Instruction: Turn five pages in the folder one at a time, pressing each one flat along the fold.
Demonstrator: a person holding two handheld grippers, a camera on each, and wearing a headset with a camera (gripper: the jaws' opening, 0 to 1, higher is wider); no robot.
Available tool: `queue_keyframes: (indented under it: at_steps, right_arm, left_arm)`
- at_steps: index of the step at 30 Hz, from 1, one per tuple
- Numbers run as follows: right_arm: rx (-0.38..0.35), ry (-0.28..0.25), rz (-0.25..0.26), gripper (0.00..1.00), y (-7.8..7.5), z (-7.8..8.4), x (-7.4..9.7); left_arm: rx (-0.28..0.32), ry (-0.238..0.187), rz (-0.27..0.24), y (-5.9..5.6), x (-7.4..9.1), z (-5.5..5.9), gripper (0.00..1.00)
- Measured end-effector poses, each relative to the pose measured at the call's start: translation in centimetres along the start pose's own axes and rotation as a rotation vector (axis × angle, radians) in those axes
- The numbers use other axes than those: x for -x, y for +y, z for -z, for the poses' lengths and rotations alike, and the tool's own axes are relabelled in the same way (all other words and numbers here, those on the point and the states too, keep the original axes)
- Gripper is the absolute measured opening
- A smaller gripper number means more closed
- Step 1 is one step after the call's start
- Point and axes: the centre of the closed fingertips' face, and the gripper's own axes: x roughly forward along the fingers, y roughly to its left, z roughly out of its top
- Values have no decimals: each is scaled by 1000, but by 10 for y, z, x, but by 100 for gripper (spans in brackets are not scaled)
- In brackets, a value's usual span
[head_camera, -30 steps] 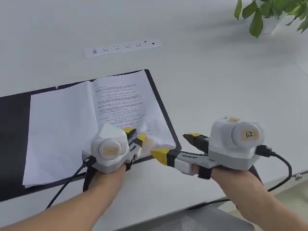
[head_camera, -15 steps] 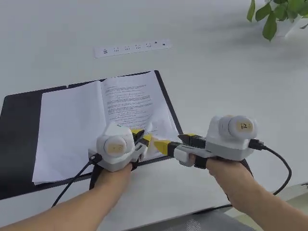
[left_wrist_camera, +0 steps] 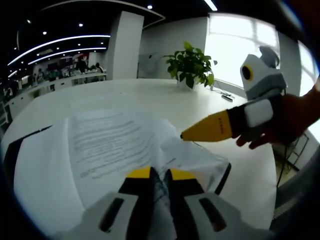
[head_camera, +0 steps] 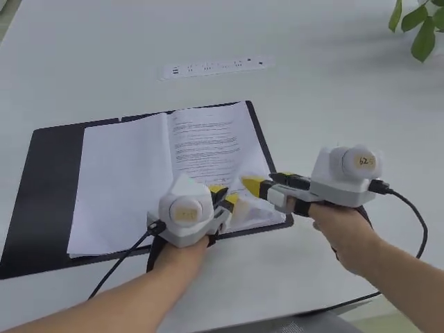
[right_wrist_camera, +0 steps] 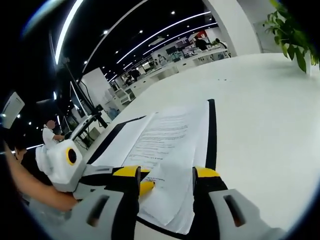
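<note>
The left gripper [left_wrist_camera: 160,174] has its jaws pinched together on the near corner of the printed white paper page [head_camera: 208,142], which crumples up just ahead of them. The right gripper [right_wrist_camera: 166,172], jaws apart, straddles that raised corner. Blank-backed sheets lie to the left gripper's left in the open black folder [head_camera: 41,173]. This page is not yet turned, and I cannot tell the count.

A smooth white table [head_camera: 333,90] carries a flat black folder [head_camera: 48,180], which lies open near the front edge with white printed sheets facing up. A long white power strip [head_camera: 215,68] lies beyond the folder, well apart. A green leafy plant [head_camera: 420,31] stands at the far right.
</note>
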Motion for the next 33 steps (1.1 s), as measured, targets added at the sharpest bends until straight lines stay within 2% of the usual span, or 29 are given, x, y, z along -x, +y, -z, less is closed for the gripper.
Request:
queue_keyframes:
  at_steps: [6, 7, 9, 10, 12, 13, 15, 17, 20, 26, 33]
  right_arm:
    - [-31, 26, 2, 37, -7, 5, -8]
    - [-54, 36, -10, 34, -4, 6, -8]
    - [-71, 40, 12, 26, -9, 7, -6]
    - [-110, 38, 13, 21, -10, 8, -5]
    - [-253, 27, 6, 14, -13, 7, -2]
    - [-274, 25, 6, 9, -15, 7, -1]
    - [-328, 36, -15, 6, -14, 10, 1]
    - [-316, 33, -18, 1, -15, 10, 2]
    - [-351, 25, -26, 0, -11, 9, 4]
    - [-361, 18, -23, 0, -6, 4, 7]
    - [-385, 5, -18, 0, -7, 1, 13]
  left_arm:
    - [3, -1, 0, 0, 0, -1, 10]
    - [5, -2, -1, 0, 0, -1, 10]
    - [6, -2, -1, 0, 0, -1, 10]
    - [8, -2, -1, 0, 0, -1, 10]
    - [9, -2, 0, 0, 0, -1, 10]
    - [11, -2, 0, 0, 0, -1, 10]
    - [9, -1, -1, 0, -1, -2, 10]
    - [12, 0, -1, 0, -1, -2, 10]
    - [18, 2, -1, 0, -1, -2, 10]
    - [51, 9, 7, -2, 1, -4, 13]
    - [31, 47, 17, -4, 14, 1, 14]
